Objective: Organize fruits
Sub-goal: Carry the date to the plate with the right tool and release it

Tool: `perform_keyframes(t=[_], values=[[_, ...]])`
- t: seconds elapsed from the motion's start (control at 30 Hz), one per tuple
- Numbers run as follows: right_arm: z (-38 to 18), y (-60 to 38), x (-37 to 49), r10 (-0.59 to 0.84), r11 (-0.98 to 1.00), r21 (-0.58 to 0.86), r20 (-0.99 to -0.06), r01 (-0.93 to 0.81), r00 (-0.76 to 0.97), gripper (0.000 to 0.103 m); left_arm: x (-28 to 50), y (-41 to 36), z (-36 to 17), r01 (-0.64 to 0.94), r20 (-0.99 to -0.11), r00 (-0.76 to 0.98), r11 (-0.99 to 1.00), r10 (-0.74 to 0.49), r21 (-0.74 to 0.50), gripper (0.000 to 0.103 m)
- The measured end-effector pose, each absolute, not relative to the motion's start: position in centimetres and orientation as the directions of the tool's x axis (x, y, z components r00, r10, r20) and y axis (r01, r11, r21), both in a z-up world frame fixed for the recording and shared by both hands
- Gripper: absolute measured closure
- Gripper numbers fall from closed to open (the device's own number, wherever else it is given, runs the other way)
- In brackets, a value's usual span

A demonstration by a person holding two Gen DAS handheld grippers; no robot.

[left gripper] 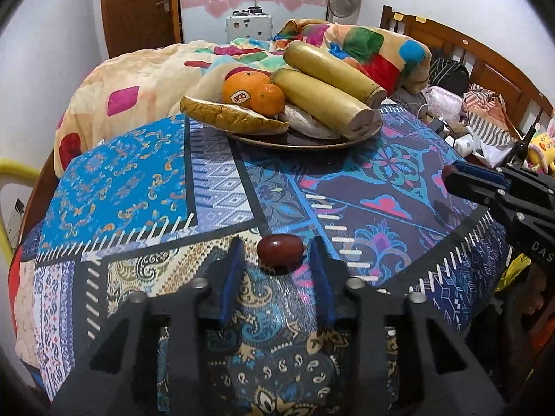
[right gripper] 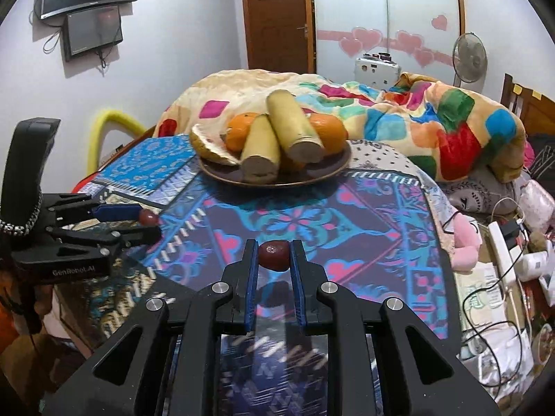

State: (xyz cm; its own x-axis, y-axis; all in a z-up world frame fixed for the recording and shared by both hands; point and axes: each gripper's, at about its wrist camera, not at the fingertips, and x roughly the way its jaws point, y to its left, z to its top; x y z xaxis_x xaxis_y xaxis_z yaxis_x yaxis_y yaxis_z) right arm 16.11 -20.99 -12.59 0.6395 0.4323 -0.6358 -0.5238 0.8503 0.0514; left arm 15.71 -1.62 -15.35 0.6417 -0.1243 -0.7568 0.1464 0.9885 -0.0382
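While both grippers sit low over the patterned tablecloth (left gripper: 215,187), each has a small red date between its fingers. Left gripper (left gripper: 275,254): jaws spread wide, date (left gripper: 280,250) at the fingertips, gaps on both sides, not gripped. Right gripper (right gripper: 274,254): jaws narrowed onto second date (right gripper: 274,255), pads touching both sides. Ahead of both: brown plate (right gripper: 326,170) holding two bananas (left gripper: 322,104), oranges (left gripper: 244,90), bread (left gripper: 229,115).
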Motion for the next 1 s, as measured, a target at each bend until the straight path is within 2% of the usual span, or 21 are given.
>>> perform_keyframes(t=[0.07,0.67,1.0], values=[[-12.5,-21.2,16.5,0.432,0.851,0.053,-0.636,-0.523,0.639,0.086,15.8,-1.8,-15.3,0.155,-0.756,0.641,0.987,-0.13,-0.038,0.075],[-11.5,-19.8,21.0,0.439,0.841,0.042,-0.635,-0.539,0.636,0.086,19.7,-2.6,-11.9,0.175,-0.715,0.683,0.984,-0.151,-0.04,0.075],[-12.0,-18.6,23.4,0.435,0.83,0.035,-0.666,-0.557,0.606,0.086,23.0,-3.3,-12.8,0.189,-0.73,0.663,0.981,-0.164,-0.048,0.075]])
